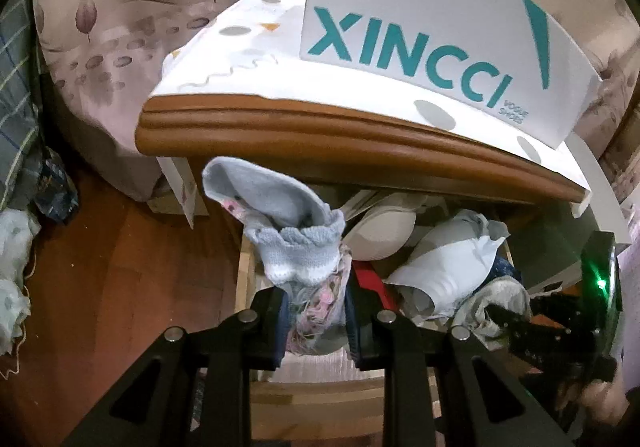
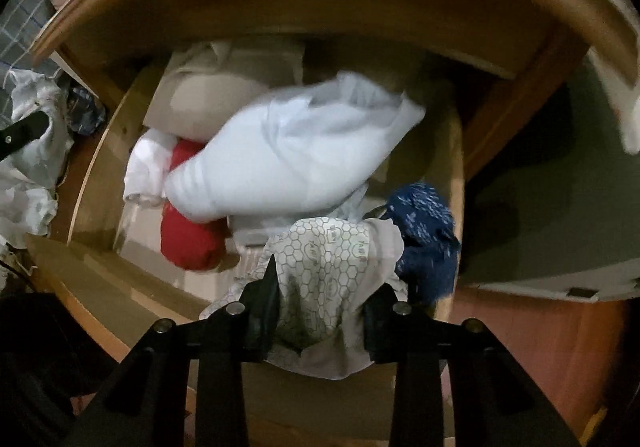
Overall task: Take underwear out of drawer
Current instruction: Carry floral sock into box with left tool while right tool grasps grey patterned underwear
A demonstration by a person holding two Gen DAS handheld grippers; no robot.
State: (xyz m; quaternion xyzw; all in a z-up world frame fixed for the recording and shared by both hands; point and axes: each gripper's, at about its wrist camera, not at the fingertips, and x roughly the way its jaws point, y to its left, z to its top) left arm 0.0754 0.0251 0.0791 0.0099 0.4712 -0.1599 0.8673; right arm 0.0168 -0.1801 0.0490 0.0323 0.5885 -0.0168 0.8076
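Now left fingers (image 1: 316,311) clamp knit underwear (image 1: 296,251); right fingers (image 2: 320,311) clamp honeycomb-print underwear (image 2: 328,259).

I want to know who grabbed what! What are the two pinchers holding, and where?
Left gripper pinches a bunched blue-and-pink garment at its lower end. Right gripper pinches a honeycomb-print garment by its near edge.

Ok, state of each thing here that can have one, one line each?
Drawer: open, garments inside.
Left gripper: shut on a blue-grey knit and pink patterned bundle.
Right gripper: shut on a honeycomb-print garment.
White garment: loose in drawer, blurred.
Red garment: lying in drawer.
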